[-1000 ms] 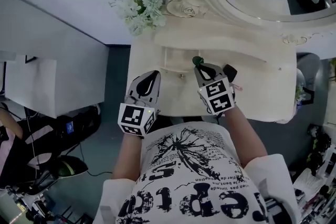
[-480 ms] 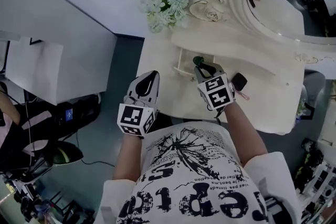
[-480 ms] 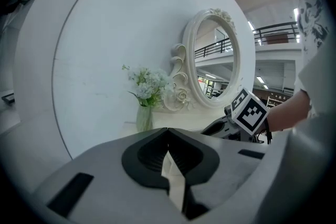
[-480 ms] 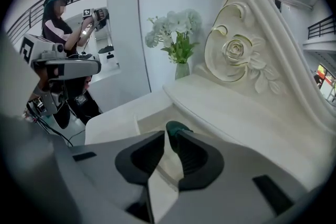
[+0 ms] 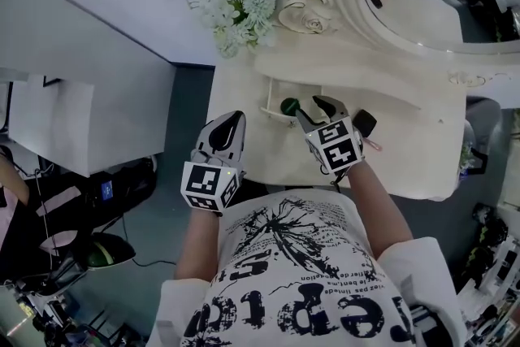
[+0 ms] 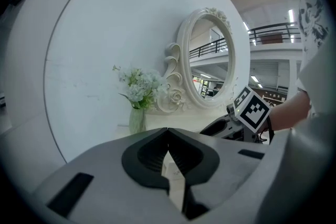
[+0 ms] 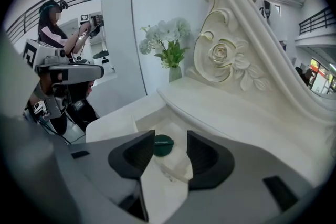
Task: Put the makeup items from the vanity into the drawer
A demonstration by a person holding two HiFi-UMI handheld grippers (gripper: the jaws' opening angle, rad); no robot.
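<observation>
Green compact's sitting in the vanity drawer

White vanity (image 5: 406,158) with its little drawer (image 5: 270,97) open. The right gripper (image 5: 317,111) is over it, jaws just been opening, now spread, pinching nothing. The left gripper (image 5: 236,119) has its jaws pressed together, empty. The round green compact (image 5: 288,105) lies inside the drawer.

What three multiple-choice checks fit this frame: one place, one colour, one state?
1. Where is the green disc? A in the drawer; B on the floor; C on a chair.
2. Colour of the flowers? A red; B white; C yellow.
3. The right gripper's jaws? A shut on the disc; B shut, empty; C apart.

A: the disc lies inside the open drawer.
B: the petals are white.
C: the jaws have just been opening and stand apart, the disc loose in the drawer beyond them.
</observation>
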